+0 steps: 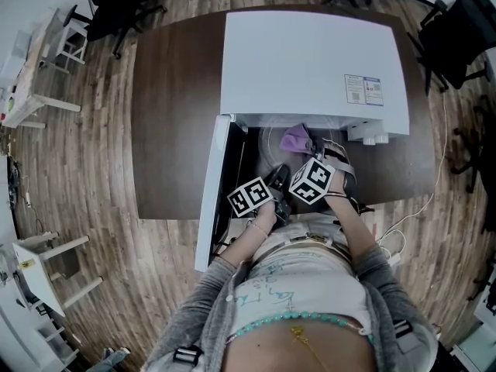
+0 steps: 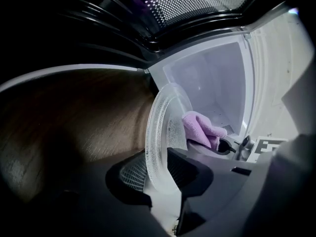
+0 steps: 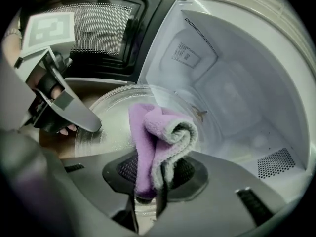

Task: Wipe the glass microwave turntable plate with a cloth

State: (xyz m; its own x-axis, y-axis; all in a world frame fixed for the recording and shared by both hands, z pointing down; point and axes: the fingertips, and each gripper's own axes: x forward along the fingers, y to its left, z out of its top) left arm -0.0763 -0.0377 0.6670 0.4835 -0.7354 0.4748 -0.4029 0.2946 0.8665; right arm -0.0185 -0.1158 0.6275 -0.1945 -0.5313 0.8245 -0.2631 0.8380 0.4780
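Note:
The glass turntable plate point(image 2: 165, 132) stands tilted on edge in front of the open microwave, its rim pinched by my left gripper point(image 2: 158, 184), which is shut on it. In the right gripper view the same plate point(image 3: 111, 117) lies behind a folded purple cloth point(image 3: 155, 142). My right gripper point(image 3: 148, 194) is shut on the cloth, and the cloth rests against the plate's face. In the head view both grippers point(image 1: 271, 196) point(image 1: 314, 161) sit at the microwave's mouth, with the cloth point(image 1: 294, 139) over the plate point(image 1: 271, 142).
The white microwave point(image 1: 310, 60) sits on a dark wooden table point(image 1: 174, 115), its door point(image 1: 213, 188) swung open to the left. The white cavity point(image 3: 232, 88) lies behind the plate. Chairs and small tables stand around on the wood floor.

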